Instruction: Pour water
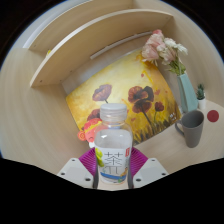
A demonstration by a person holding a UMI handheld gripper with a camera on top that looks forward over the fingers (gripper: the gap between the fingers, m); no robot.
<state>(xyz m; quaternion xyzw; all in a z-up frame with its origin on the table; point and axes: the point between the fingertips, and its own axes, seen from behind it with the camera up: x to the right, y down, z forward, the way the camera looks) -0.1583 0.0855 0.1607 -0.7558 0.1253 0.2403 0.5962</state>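
A clear plastic bottle [112, 140] with a white cap and a white-green label stands upright between my fingers. My gripper [112, 165] is shut on the bottle, its magenta pads [88, 160] pressing on the label from both sides. Beyond the bottle and off to the right, a grey mug [189, 128] stands on the pale wooden table [40, 150]. I cannot see the bottle's base; it is hidden between my fingers.
A painting of red poppies on yellow [125, 95] leans behind the bottle. A vase with pale flowers [178, 70] stands behind the mug, with a small potted plant [202, 100] and a red disc [212, 117] beside it. A curved wooden shelf [90, 35] runs along the back.
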